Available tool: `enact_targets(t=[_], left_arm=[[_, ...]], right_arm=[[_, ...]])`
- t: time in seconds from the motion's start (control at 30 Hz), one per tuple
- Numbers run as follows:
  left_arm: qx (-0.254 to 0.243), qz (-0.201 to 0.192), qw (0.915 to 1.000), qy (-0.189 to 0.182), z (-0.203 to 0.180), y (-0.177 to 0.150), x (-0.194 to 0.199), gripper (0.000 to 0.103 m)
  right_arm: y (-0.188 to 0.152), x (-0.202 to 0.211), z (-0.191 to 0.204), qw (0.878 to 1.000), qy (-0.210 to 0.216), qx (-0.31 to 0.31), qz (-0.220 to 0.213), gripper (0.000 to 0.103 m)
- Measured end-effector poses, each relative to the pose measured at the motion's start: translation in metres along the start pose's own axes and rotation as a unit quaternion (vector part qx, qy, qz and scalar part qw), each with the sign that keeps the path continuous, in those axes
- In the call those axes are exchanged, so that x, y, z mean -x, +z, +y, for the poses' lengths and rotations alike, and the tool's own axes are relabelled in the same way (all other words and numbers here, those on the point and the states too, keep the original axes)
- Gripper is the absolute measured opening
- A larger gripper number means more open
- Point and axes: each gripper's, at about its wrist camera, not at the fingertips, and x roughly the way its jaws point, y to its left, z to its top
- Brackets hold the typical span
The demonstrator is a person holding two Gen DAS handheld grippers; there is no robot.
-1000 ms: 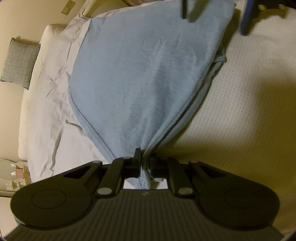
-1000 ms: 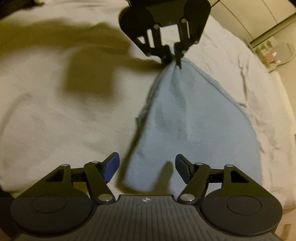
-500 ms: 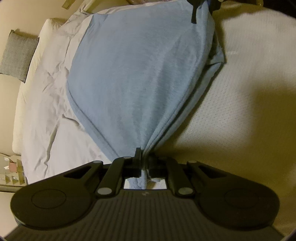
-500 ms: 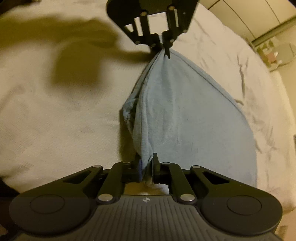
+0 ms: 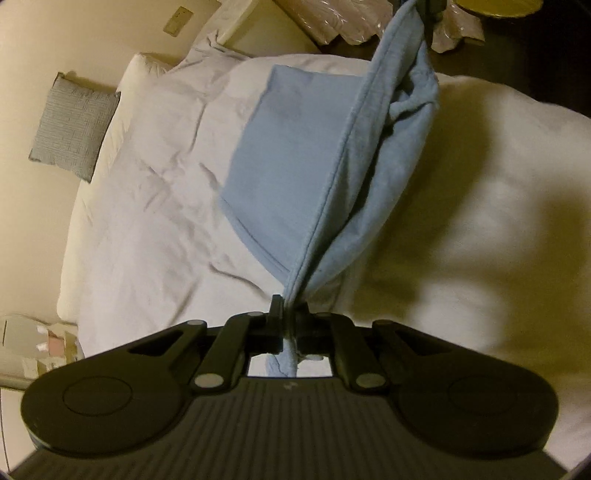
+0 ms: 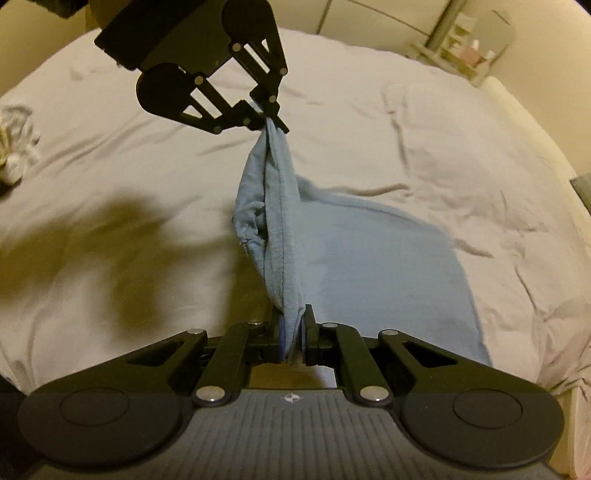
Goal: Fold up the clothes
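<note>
A light blue garment (image 5: 295,177) (image 6: 280,236) is stretched between my two grippers above the white bed (image 5: 147,229) (image 6: 388,122). My left gripper (image 5: 290,314) is shut on one bunched corner; in the right wrist view it (image 6: 271,122) hangs at the far end of the raised edge. The opposite corner is pinched in my right gripper (image 6: 291,328), which is shut. That gripper is barely visible at the top edge of the left wrist view. The raised hem sags in folds, while the rest of the cloth (image 6: 388,273) trails flat on the sheet.
A grey cushion (image 5: 74,125) leans against the wall beside the bed's pillow end. Plastic-wrapped packages (image 5: 351,22) lie beyond the bed. A small crumpled white item (image 6: 16,147) sits at the bed's left edge. Shelving with small items (image 6: 465,48) stands at the far right.
My right gripper went from open to shut on the garment's near corner. Both grippers then rose, lifting that edge off the bed so the cloth hangs between them.
</note>
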Motion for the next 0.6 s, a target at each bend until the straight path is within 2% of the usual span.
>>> enact_targets(t=[0.13, 0.33, 0.43, 0.6], left_arm=[[-0.015, 0.002, 0.9998, -0.015, 0.045, 0.032, -0.031, 0.004], [-0.025, 0.016, 0.9979, -0.058, 0.105, 0.078, -0.106, 0.004], [-0.045, 0.021, 0.9948, -0.089, 0.125, 0.095, -0.151, 0.004], [-0.054, 0.027, 0.9887, -0.137, 0.148, 0.118, -0.222, 0.004]], right_arm=[[-0.007, -0.002, -0.068, 0.997, 0.004, -0.079, -0.003, 0.007], [-0.025, -0.038, -0.171, 0.981, 0.047, -0.189, 0.004, 0.007], [-0.038, -0.065, -0.216, 0.969, 0.072, -0.235, 0.017, 0.007], [-0.066, -0.113, -0.276, 0.940, 0.115, -0.317, 0.042, 0.007]])
